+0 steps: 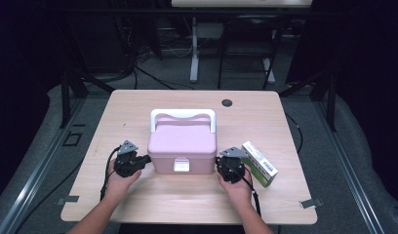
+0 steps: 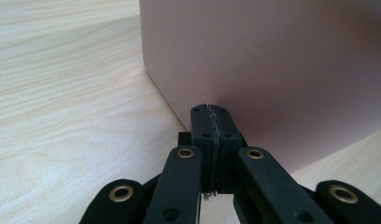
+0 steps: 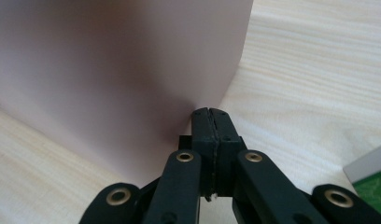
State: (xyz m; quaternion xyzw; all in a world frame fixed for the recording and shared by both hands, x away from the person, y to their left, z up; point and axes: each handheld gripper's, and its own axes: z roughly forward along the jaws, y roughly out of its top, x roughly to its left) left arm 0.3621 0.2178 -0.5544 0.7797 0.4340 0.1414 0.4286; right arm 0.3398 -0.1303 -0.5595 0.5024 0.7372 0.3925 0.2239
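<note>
We had the pink box (image 1: 183,146) near the middle of the surface (image 1: 138,107), its white handle (image 1: 183,115) lying toward the far edge and its white latch (image 1: 181,165) facing us. The left gripper (image 1: 147,159) sat at the box's left wall and the right gripper (image 1: 218,161) at its right wall, each with its jaws clenched together on nothing, the closed tips pointed at the pink side low down, near the front corners. Whether the tips actually touched the walls we could not tell; in both gripper views they stood right at the pink surface.

We judged the step to be squeezing or steadying the box between the two closed tips. To do it well, we wanted both tips at matching heights and opposite each other, pressing evenly inward, so the box would not twist or slide toward the green-and-white carton (image 1: 259,164) lying just to the right of the right gripper.

By our count there were one pink box, one carton, two grippers, and one dark round port (image 1: 227,103) in the surface near its far edge.
</note>
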